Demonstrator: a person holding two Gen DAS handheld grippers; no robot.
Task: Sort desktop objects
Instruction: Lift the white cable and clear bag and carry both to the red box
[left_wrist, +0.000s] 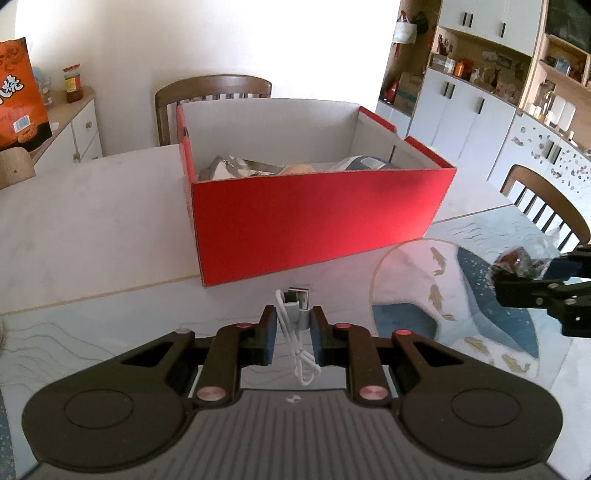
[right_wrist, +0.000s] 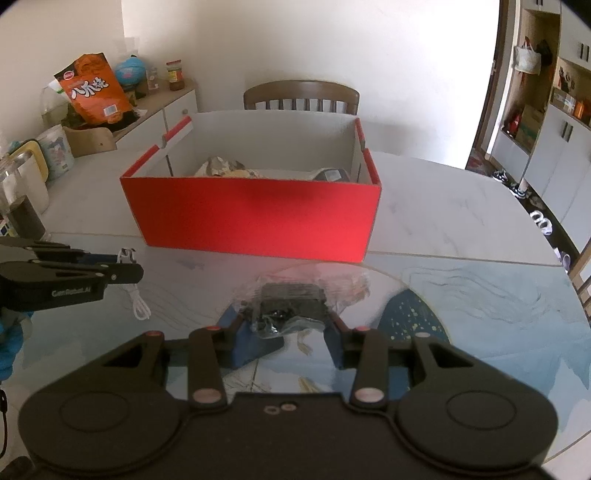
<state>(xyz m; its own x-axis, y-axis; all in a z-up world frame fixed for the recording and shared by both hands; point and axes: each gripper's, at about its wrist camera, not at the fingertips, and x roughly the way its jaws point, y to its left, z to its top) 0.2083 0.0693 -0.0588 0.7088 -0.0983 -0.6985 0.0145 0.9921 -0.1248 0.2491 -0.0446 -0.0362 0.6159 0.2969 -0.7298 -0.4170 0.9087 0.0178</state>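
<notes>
1. Two grippers hover in front of the red box (left_wrist: 317, 218).
2. Left gripper (left_wrist: 293, 321) pinches a white USB cable (left_wrist: 295, 332).
3. Right gripper (right_wrist: 286, 325) clamps a clear-wrapped dark packet (right_wrist: 291, 299).

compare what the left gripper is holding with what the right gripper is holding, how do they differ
The left gripper pinches a white USB cable, thin and coiled, its loops hanging below the fingers. The right gripper clamps a clear plastic packet with dark contents, wider and crinkled, bulging between the fingers. The cable is bare with a metal plug showing; the packet's contents are wrapped. Both are held off the table in front of the red box.
</notes>
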